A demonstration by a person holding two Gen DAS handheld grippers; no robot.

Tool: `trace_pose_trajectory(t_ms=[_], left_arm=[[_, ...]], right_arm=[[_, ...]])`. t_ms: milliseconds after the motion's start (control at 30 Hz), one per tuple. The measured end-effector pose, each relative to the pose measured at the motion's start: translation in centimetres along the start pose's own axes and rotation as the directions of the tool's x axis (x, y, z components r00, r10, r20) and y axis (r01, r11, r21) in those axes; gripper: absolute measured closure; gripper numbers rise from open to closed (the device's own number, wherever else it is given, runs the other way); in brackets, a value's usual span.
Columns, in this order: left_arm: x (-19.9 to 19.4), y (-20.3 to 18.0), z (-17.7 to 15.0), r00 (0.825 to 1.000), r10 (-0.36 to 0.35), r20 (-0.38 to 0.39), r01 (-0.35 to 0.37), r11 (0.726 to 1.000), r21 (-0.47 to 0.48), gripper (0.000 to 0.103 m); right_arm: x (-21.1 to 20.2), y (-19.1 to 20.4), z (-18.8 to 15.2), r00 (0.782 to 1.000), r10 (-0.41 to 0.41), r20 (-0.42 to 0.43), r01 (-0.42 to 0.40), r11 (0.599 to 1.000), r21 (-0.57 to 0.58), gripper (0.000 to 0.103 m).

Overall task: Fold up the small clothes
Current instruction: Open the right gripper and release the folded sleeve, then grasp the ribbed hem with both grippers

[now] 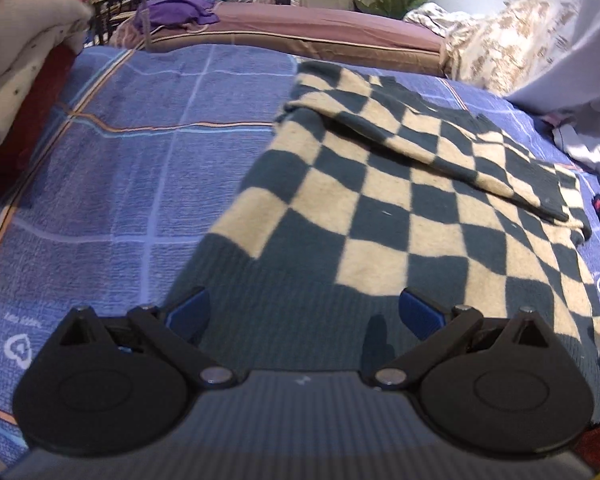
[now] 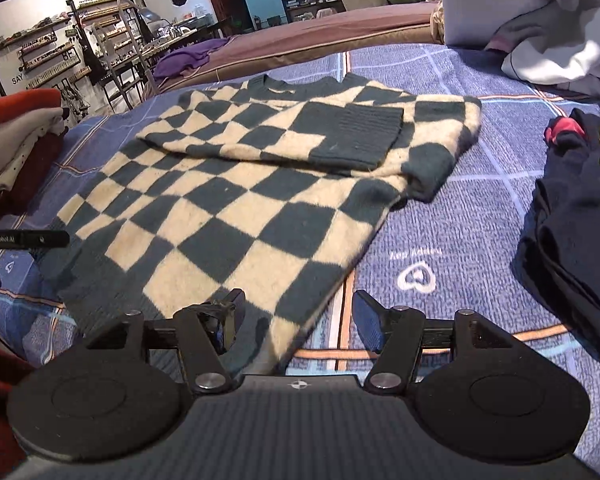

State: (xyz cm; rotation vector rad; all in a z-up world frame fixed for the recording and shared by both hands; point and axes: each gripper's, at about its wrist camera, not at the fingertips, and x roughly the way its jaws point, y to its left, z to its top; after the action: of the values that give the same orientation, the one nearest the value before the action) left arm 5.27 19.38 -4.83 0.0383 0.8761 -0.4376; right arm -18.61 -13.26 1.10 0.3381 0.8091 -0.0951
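A dark green and cream checkered sweater lies flat on the blue plaid bed cover, with both sleeves folded across its chest. It also shows in the right wrist view. My left gripper is open, just above the sweater's ribbed hem near its left corner. My right gripper is open at the hem's right corner, its left finger over the fabric and its right finger over the bed cover. Neither holds anything.
A stack of folded clothes in red and white sits at the left, also in the right wrist view. Dark navy garments lie at the right. White and grey clothes are piled at the back right. A brown mattress lies behind.
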Motion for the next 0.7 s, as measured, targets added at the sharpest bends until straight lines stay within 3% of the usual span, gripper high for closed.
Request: trace_pose_trajectory(t_ms=[133, 200, 300, 433, 533, 633, 700], left_arm=[[-0.6, 5.4, 0.0, 0.987, -0.143, 0.068, 0.149, 0.984, -0.094, 0.0], [-0.5, 7.1, 0.4, 0.989, -0.133, 0.072, 0.14, 0.984, -0.113, 0.0], [0.3, 8.4, 1.2, 0.991, -0.131, 0.009, 0.132, 0.99, -0.051, 0.0], [1.9, 8.6, 1.7, 0.971, -0.233, -0.055, 0.233, 0.972, -0.008, 0.0], [3.2, 7.3, 2.0, 0.967, -0.227, -0.114, 0.235, 0.97, 0.063, 0.001], [4.1, 6.2, 1.9, 0.952, -0.267, -0.152, 0.284, 0.954, 0.101, 0.01], [4.4, 5.4, 1.8, 0.944, -0.282, -0.174, 0.305, 0.945, 0.123, 0.01]], right_arm=[[-0.2, -0.3, -1.1, 0.998, 0.033, -0.047, -0.032, 0.999, 0.022, 0.005], [-0.2, -0.4, -1.5, 0.995, 0.064, -0.072, -0.062, 0.997, 0.04, 0.005], [-0.3, -0.6, -2.0, 0.987, 0.121, -0.102, -0.114, 0.991, 0.071, 0.005], [-0.2, -1.0, -2.8, 0.973, 0.19, -0.133, -0.172, 0.975, 0.14, 0.005], [0.0, -0.9, -3.1, 0.96, 0.231, -0.155, -0.205, 0.964, 0.168, 0.005], [0.2, -0.4, -3.1, 0.957, 0.238, -0.167, -0.212, 0.965, 0.157, 0.003], [0.2, -0.3, -3.1, 0.952, 0.254, -0.172, -0.227, 0.961, 0.159, 0.003]])
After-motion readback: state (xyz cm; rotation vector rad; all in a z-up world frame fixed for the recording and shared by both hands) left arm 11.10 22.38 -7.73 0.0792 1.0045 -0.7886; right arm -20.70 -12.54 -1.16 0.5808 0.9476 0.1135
